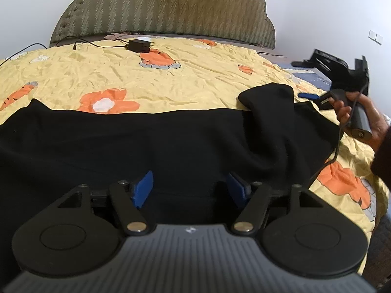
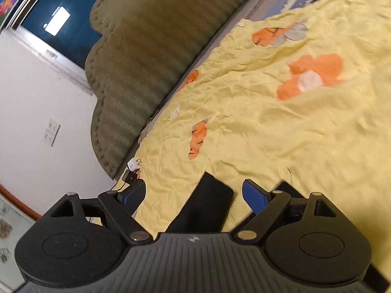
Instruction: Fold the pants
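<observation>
Black pants (image 1: 146,141) lie spread across a yellow bedspread (image 1: 171,85) with orange flowers. One leg end (image 1: 268,100) is turned up over the rest at the right. My left gripper (image 1: 191,188) stands open low over the near part of the pants, its blue pads (image 1: 144,188) apart and pressing on nothing. In the right wrist view my right gripper (image 2: 194,195) is open and tilted above the bed, with the black leg end (image 2: 207,210) lying beneath the gap. A hand (image 1: 361,114) holds that gripper at the right edge of the left wrist view.
A black charger brick (image 1: 139,45) with its cable lies near the green padded headboard (image 1: 166,7). Wall sockets (image 2: 52,131) sit beside the headboard. The bed's edge drops away at the right (image 1: 376,210). Bare bedspread stretches beyond the pants.
</observation>
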Tool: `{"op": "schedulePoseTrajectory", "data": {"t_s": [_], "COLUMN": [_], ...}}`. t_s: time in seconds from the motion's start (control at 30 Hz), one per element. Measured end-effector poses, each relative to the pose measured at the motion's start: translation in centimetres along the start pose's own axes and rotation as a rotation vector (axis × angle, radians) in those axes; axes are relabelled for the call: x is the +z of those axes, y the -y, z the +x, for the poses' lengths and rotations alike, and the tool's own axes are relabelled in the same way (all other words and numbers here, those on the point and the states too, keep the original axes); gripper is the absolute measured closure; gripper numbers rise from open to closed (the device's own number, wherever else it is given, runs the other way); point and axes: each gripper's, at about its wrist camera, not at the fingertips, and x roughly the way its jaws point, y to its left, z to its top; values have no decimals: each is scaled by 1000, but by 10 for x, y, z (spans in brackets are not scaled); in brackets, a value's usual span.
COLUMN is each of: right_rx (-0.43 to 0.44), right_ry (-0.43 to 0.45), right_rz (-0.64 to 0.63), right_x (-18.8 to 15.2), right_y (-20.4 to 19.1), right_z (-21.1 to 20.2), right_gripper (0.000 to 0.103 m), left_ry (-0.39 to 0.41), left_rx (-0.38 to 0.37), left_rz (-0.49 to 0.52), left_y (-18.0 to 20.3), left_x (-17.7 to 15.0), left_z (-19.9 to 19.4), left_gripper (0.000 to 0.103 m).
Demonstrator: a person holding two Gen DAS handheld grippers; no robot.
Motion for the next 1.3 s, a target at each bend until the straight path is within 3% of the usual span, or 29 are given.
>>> {"op": "schedulePoseTrajectory", "data": {"t_s": [0.17, 0.23, 0.27, 0.3, 0.37, 0.47, 0.53, 0.73, 0.9, 1.07, 1.13, 1.17, 1.3], "right_rx": [-38, -30, -18, -9, -43, -127, -162, -136, -151, -315, -386, -420, -503], "right_ry": [-50, -103, -118, -135, -150, -170, -127, 36, 151, 222, 192, 120, 42], "right_rz": [-116, -191, -229, -257, -315, -442, -476, -492, -623, -715, -731, -726, -619], "right_x": [8, 7, 5, 3, -2, -16, -20, -22, -35, -39, -34, -29, -20], "right_y": [-11, -18, -22, -26, -34, -45, -50, -79, -127, -153, -148, -141, -95], "right_z": [26, 37, 39, 39, 38, 34, 23, -43, -112, -123, -106, -91, -60], "right_gripper": [17, 30, 45, 70, 90, 93, 95, 96, 96, 96, 96, 95, 92], "left_ry": [1, 2, 4, 6, 8, 9, 9, 16, 21, 23, 23, 24, 26], "left_rx": [2, -4, -6, -5, -2, 0, -3, -7, -17, -17, -16, -15, -19], "left_rz": [14, 11, 11, 14, 21, 24, 19, 14, -1, -2, 3, 3, -1], "left_y": [2, 1, 1, 2, 3, 4, 3, 2, -1, -1, -1, -1, -1], "left_x": [0, -1, -1, -1, -2, -2, -3, -4, -3, -3, -3, -3, -4], "left_z": [1, 1, 1, 1, 0, 1, 0, -1, 0, -1, -1, -1, -1], "left_gripper": [35, 34, 34, 33, 33, 33, 33, 33, 33, 33, 32, 32, 31]}}
